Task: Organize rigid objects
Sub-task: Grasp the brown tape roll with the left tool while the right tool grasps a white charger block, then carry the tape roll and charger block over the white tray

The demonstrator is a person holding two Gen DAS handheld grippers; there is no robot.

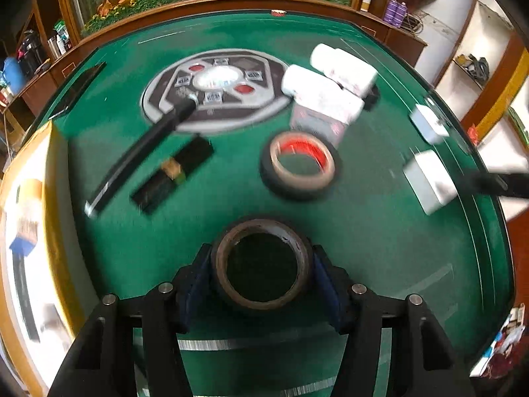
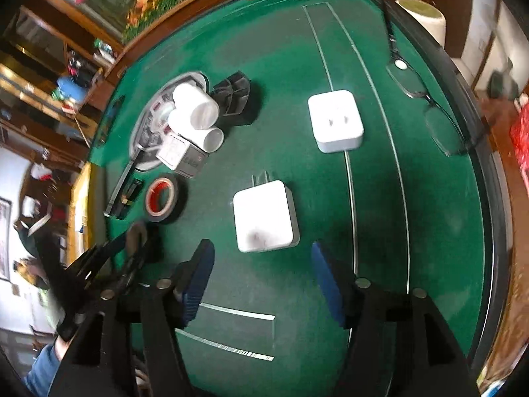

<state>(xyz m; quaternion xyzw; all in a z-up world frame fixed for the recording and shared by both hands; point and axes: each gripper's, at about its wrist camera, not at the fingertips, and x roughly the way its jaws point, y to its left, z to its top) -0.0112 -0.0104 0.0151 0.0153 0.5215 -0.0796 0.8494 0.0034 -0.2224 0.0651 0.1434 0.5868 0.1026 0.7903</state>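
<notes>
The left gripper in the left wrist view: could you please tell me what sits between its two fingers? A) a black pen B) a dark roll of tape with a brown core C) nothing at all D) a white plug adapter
B: the dark roll of tape sits between the blue pads of the left gripper, while the white plug adapter lies ahead of the empty right gripper.

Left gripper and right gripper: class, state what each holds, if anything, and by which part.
The left gripper grips a dark tape roll across its outer sides. The right gripper holds nothing; the white charger lies just beyond its open jaws.
</notes>
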